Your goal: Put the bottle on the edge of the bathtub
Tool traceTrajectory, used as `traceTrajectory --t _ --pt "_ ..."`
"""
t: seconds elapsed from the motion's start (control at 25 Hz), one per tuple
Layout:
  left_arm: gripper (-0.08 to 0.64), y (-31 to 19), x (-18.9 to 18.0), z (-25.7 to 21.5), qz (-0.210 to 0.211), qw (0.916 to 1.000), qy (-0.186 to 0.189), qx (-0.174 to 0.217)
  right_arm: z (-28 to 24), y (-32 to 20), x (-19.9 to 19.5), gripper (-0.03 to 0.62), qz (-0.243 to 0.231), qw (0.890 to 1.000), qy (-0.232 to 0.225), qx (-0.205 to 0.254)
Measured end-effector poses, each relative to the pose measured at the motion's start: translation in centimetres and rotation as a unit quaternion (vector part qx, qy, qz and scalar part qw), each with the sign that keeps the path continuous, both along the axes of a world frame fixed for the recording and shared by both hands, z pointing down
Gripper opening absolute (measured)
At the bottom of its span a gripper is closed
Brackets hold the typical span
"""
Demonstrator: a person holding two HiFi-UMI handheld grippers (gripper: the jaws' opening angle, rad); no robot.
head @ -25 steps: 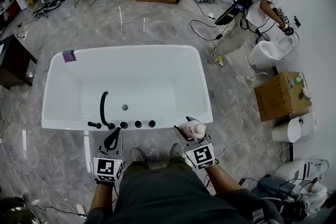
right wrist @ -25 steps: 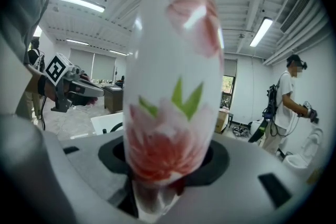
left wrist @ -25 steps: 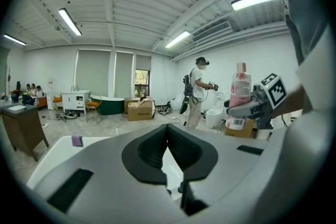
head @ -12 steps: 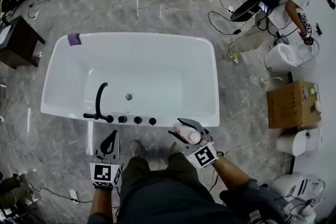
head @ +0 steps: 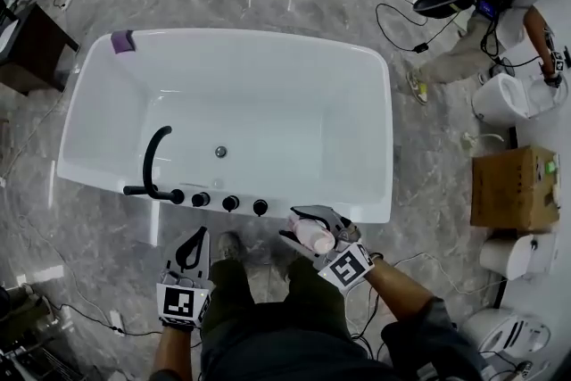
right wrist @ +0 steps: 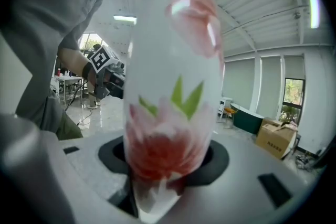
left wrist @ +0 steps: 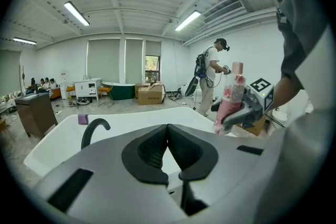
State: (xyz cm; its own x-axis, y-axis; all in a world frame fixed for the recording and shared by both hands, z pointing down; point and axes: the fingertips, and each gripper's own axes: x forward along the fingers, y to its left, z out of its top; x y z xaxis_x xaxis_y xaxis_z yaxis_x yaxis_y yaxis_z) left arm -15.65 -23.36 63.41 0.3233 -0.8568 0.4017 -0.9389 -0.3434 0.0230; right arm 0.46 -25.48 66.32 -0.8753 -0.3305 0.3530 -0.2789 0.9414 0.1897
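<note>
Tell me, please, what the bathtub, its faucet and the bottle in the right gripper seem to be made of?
The bathtub: glossy white acrylic or enamel, by its smooth reflective rim; which one I cannot tell.
The faucet: probably metal with a matte black coating; little shine.
The bottle: likely white plastic, slightly glossy, printed with pink flowers and green leaves.

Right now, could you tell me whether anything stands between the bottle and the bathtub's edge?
Nothing visible does. The right gripper holds the bottle close by the bathtub's near rim, which is bare right of the black knobs.
</note>
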Motion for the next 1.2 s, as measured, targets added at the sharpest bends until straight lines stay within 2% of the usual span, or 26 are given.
traceTrajectory --t 0.32,0.64,1.2 --pt "0.001 -0.7 0.8 7.7 -0.001 0.9999 -0.009 -0.012 8.4 -0.6 -1.2 0.225 -0.051 0.999 0.000 -0.011" --pt "0.002 -1.5 1.6 12.8 0.005 0.9998 -0.006 -0.021 15.4 -1.3 -1.6 0.226 -0.079 0.997 0.003 -0.024" --pt "0.000 -2.0 1.4 18.6 -0.007 0.9995 -0.006 -0.032 22.4 -1.5 -2.0 0.227 -0.100 0.994 0.004 -0.034"
